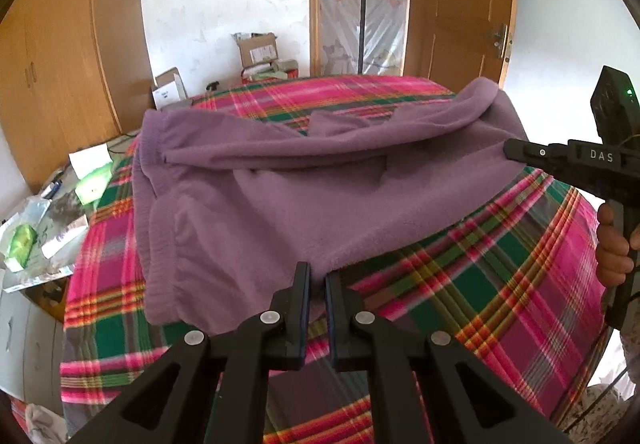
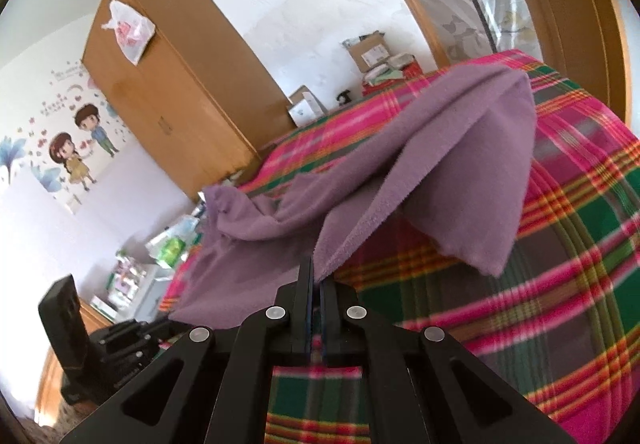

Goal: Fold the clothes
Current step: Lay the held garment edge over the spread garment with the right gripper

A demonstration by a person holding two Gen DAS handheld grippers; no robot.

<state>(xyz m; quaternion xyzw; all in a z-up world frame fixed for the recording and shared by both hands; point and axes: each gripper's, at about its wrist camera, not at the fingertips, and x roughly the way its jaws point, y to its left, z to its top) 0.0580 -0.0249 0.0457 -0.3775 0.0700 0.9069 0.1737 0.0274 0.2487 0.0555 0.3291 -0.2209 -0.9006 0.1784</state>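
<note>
Pinching the purple fleece garment (image 2: pixel 460 148) by its edge, my right gripper (image 2: pixel 316 276) lifts it off the plaid bed (image 2: pixel 560 284) to fold it; my left gripper (image 1: pixel 318 276) seems barely parted, probably releasing the near hem.

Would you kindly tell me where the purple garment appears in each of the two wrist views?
Left wrist: the purple garment spreads across the middle on the plaid bed, its right edge at the right gripper.
Right wrist: the garment hangs lifted through the centre, its edge pinched in the right gripper.
Shared landmark: the cardboard box against the far wall.
</note>
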